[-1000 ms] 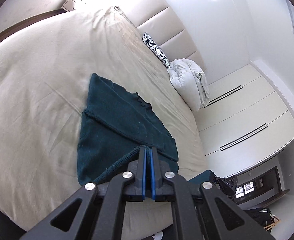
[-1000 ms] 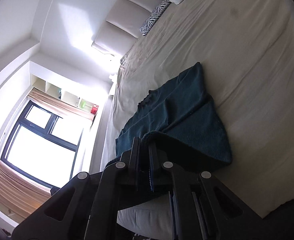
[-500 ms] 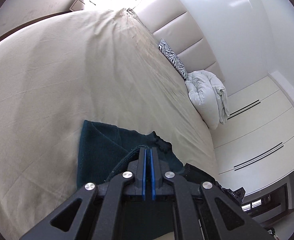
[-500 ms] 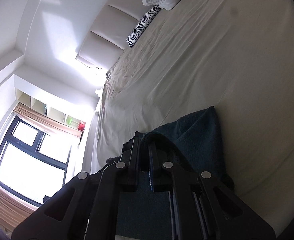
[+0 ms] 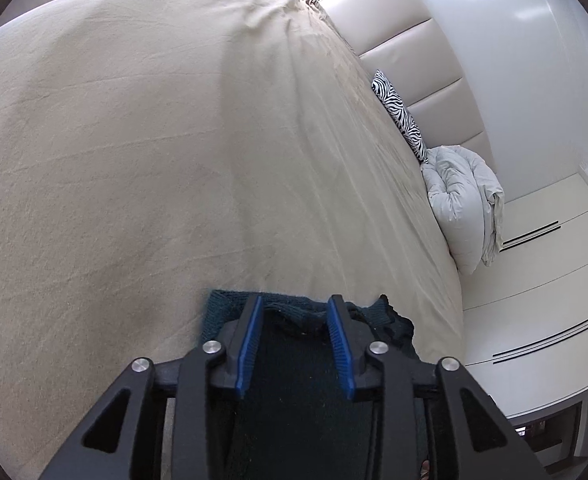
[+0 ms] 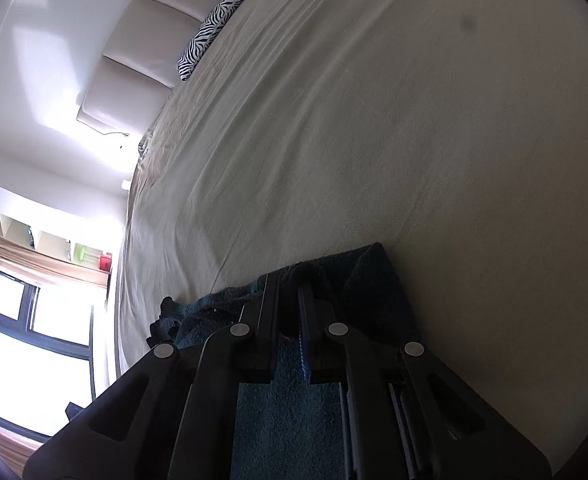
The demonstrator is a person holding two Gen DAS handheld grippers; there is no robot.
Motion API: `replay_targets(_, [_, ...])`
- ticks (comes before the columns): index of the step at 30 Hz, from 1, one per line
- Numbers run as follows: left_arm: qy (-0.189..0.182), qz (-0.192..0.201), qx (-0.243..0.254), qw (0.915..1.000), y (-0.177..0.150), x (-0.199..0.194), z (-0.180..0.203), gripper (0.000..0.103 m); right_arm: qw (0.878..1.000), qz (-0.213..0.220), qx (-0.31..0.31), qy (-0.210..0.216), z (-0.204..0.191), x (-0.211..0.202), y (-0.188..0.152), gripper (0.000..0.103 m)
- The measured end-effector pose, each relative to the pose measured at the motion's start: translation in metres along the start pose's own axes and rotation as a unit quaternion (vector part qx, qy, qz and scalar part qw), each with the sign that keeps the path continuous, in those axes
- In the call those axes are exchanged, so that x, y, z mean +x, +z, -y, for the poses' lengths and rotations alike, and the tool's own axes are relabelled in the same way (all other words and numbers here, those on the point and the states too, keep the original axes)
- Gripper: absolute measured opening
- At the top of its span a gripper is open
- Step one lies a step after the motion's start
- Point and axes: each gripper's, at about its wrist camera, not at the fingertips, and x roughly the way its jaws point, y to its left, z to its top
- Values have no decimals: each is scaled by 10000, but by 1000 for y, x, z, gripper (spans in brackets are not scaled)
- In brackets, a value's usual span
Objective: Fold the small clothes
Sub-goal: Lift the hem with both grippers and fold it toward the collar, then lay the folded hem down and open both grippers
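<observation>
A dark teal knitted garment [image 5: 294, 360] lies on the beige bed sheet [image 5: 153, 160], mostly under my grippers. My left gripper [image 5: 296, 304] is open, its blue pads spread over the garment's far edge, nothing held. In the right wrist view the same garment [image 6: 366, 280] lies on the sheet [image 6: 414, 140]. My right gripper [image 6: 289, 280] has its jaws close together with a fold of the garment pinched between them.
A zebra-print pillow [image 5: 400, 114] and a bundled white duvet [image 5: 462, 204] lie by the padded headboard [image 5: 406, 52]. White wardrobe doors [image 5: 542, 280] stand beyond the bed's right side. A window [image 6: 25, 340] and shelves show left in the right wrist view.
Both grippers carried the garment's edge forward over itself and lowered toward the bed. The left gripper has opened and released the cloth. The right jaws have parted slightly, cloth still between them.
</observation>
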Motion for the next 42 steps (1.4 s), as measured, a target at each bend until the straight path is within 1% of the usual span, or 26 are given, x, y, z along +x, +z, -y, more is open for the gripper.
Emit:
replay_targets(1, [-25,45,-38,10000,0,-5,0,60,10000,25,-87,-6,-3,0,1,15])
replay_targets(2, [-85,108,-66,9999,0,-10,-1,60,9998,60,-179,-57,-7,-2,0,19])
replay_targets(3, [-113,173,-75,9998,-2,-16,-1,60,9995,150,-265,-125,-12,-5,0,30])
replay_targets(4, [-110,224,-27,9997,-5,-22,2,60,9991,231,-338,-127,-15,-9,-1,44])
replay_targets(6, [-39,308,220,9993,-13,-34,10,60,9977,424,-391,-346,-20,-22,-3,61])
replay_targets(8, [53,434,517,9977,-23,-47,20,60,9964,547,-447,-461,-22,-34,-1,61])
replay_targets(10, [197,430,792,9957,-36,-55,29,60,9954,549,-558,-557,-26,-42,-3,61])
replay_targets(13, [507,384,1162,9912,-62,-59,36,60,9906,498,-981,-818,-33,-59,-16,61])
replay_targets(16, [728,408,1435,9861,-88,-65,34,60,9833,390,-1482,-986,-44,-66,-39,61])
replay_targets(18, [889,438,1672,9809,-104,-67,35,60,9763,371,-1855,-1053,-54,-72,-61,61])
replay_targets(21, [1267,412,2140,9677,-121,-58,36,60,9650,359,-2414,-963,-62,-83,-98,61])
replay_targets(23, [1524,305,2193,9632,-124,-48,26,58,9579,195,-2700,-953,-61,-87,-122,61])
replay_targets(24, [1598,250,2122,9637,-124,-44,16,55,9547,88,-2765,-1100,-55,-84,-128,60])
replay_targets(25, [1518,250,2045,9667,-124,-44,8,52,9526,8,-2776,-1245,-45,-82,-133,58])
replay_targets(26, [1424,285,1997,9690,-124,-47,3,51,9534,-23,-2755,-1228,-39,-77,-132,58])
replay_targets(28, [1443,290,1983,9690,-124,-54,0,49,9569,91,-2669,-1139,-32,-86,-132,56])
replay_targets(29, [1470,301,1968,9689,-125,-57,0,49,9577,150,-2620,-1182,-31,-89,-130,56])
replay_targets(31, [1601,431,1971,9663,-127,-68,5,47,9560,340,-2562,-1388,-34,-101,-129,56])
replay_targets(32, [1622,537,2065,9634,-131,-74,12,47,9563,448,-2474,-1495,-37,-108,-127,58])
replay_targets(33, [1573,624,2206,9606,-136,-79,22,47,9602,490,-2408,-1329,-42,-116,-129,59])
replay_targets(35, [1440,643,2553,9539,-148,-81,46,47,9708,384,-2294,-584,-55,-130,-139,59])
replay_targets(37, [1398,521,3068,9400,-168,-71,72,47,9741,-76,-2234,339,-70,-126,-158,59])
replay_targets(39, [1441,378,3465,9262,-188,-54,87,47,9707,-611,-2051,1091,-78,-114,-177,59])
replay_targets(40, [1496,239,3539,9229,-194,-44,88,47,9688,-869,-1865,1380,-77,-103,-186,59])
replay_targets(41, [1591,56,3554,9211,-199,-32,85,47,9670,-1137,-1677,1541,-74,-91,-195,59])
replay_targets(42, [1749,-73,3552,9183,-203,-23,79,47,9658,-1400,-1541,1544,-69,-78,-203,59])
